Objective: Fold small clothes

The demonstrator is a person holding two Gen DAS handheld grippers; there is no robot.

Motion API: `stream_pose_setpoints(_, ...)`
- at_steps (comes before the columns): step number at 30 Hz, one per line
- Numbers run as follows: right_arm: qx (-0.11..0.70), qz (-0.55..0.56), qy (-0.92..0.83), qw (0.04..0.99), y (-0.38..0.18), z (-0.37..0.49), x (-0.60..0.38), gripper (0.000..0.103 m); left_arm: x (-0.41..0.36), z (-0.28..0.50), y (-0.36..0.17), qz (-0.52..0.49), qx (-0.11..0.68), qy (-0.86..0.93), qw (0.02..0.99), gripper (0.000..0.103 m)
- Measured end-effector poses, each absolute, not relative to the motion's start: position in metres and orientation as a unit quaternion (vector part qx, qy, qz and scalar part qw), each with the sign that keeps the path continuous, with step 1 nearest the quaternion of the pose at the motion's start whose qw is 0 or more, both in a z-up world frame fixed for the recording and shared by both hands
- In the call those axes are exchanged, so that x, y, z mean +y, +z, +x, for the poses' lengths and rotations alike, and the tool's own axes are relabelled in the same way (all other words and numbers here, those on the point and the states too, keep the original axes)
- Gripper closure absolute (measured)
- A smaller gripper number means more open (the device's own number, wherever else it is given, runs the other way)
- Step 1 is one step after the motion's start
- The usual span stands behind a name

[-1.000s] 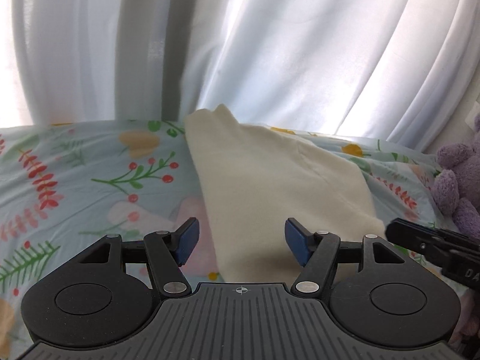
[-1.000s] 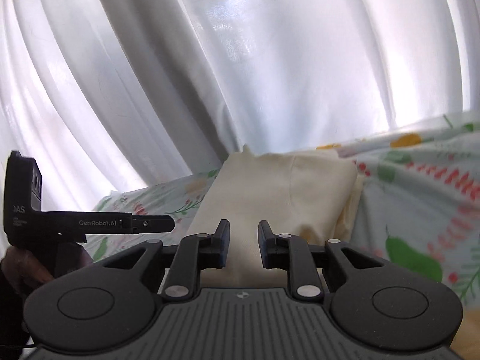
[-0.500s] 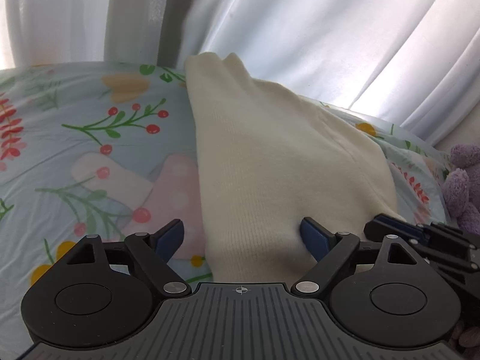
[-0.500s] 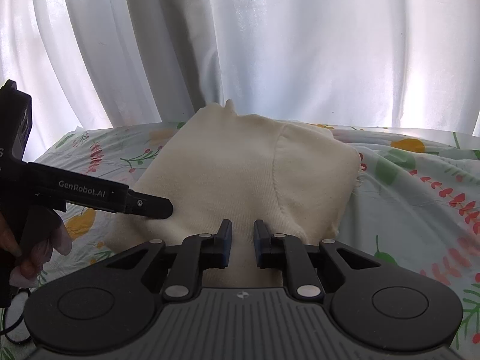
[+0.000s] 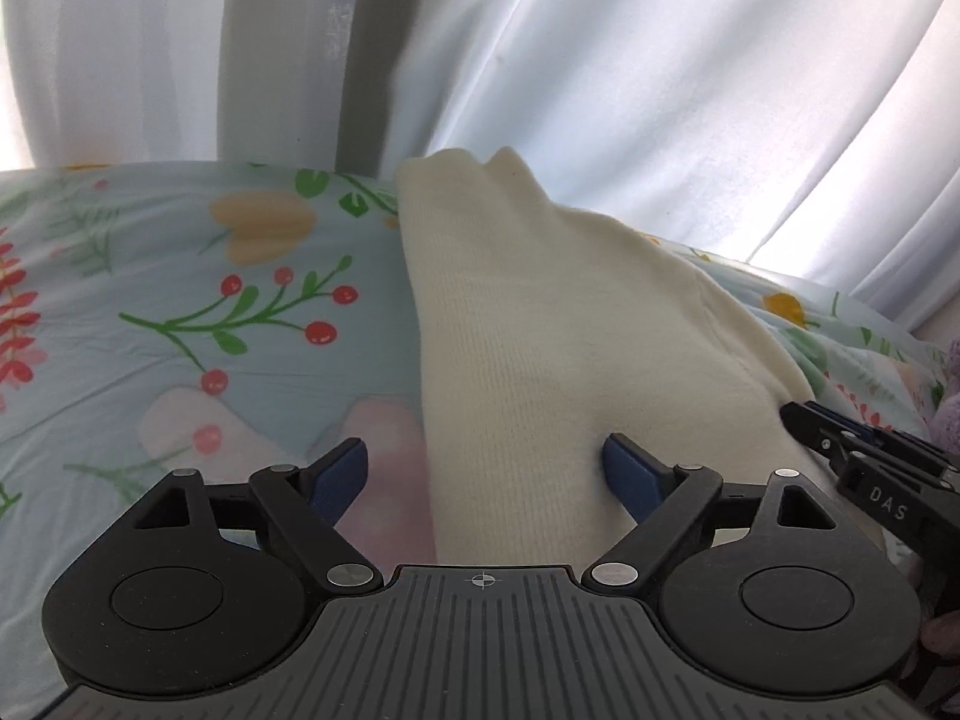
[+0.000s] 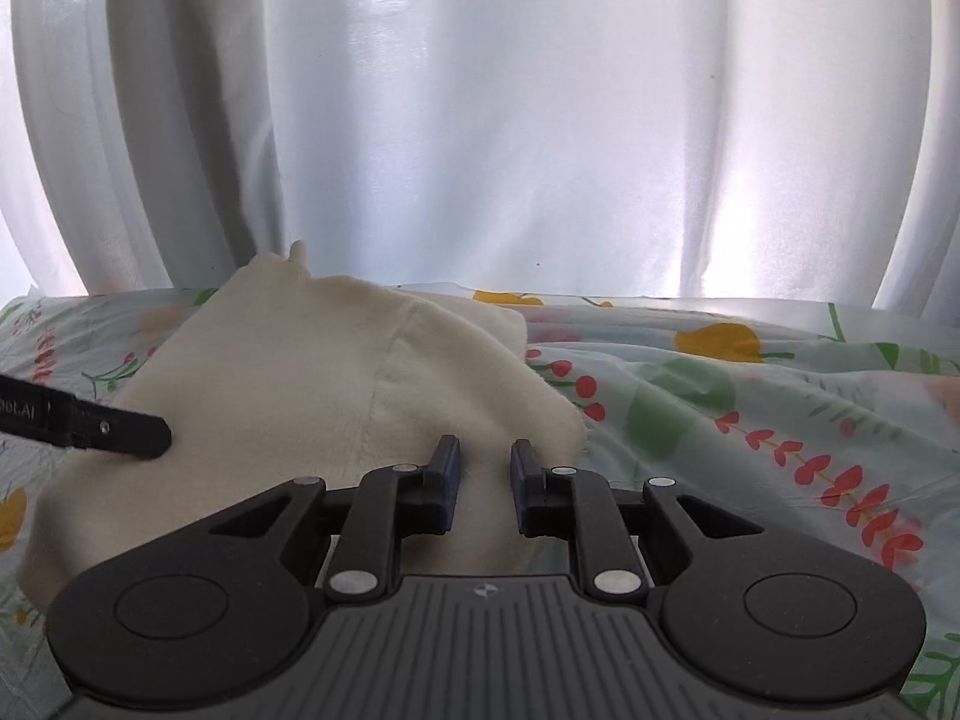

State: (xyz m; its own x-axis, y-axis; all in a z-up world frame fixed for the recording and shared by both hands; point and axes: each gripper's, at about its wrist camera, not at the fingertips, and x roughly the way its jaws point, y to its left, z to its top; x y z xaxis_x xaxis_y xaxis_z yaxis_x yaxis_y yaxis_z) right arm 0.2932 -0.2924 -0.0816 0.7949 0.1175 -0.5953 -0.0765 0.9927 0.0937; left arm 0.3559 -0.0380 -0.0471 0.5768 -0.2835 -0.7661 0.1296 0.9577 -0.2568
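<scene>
Cream garment (image 5: 570, 348) on floral sheet (image 5: 180, 312); curtain (image 6: 480, 120) behind.

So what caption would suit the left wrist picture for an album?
Open left gripper straddling the near edge of a cream knit garment on a floral bedsheet.

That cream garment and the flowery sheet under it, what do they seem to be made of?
The cream garment looks like a soft matte knit, perhaps cotton or wool: fine ribbed rows show across it and its edges look fuzzy. The flowery sheet looks like a thin, smooth woven fabric with a printed pattern and a faint sheen; it wrinkles in shallow creases. The exact fibre cannot be told.
</scene>
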Motion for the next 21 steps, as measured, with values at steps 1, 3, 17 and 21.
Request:
stream_pose_setpoints(1, 0.321, 0.044, 0.051, 0.945, -0.079, 0.293, -0.296, 0.087, -0.037, 0.354, -0.048, -0.085, 0.440, -0.120, 0.886, 0.011)
stream_pose_setpoints(3, 0.323, 0.066, 0.046, 0.943, -0.073, 0.289, -0.305, 0.085, -0.030, 0.351, -0.045, -0.086, 0.437, -0.130, 0.886, 0.012)
stream_pose_setpoints(17, 0.377, 0.378, 0.161, 0.830, -0.119, 0.298, -0.380, 0.046, 0.003, 0.377, -0.064, -0.229, 0.466, -0.237, 0.821, 0.016)
stream_pose_setpoints(21, 0.378, 0.412, 0.178, 0.810, -0.126, 0.313, -0.383, 0.047, 0.009, 0.385, -0.070, -0.273, 0.469, -0.239, 0.806, 0.021)
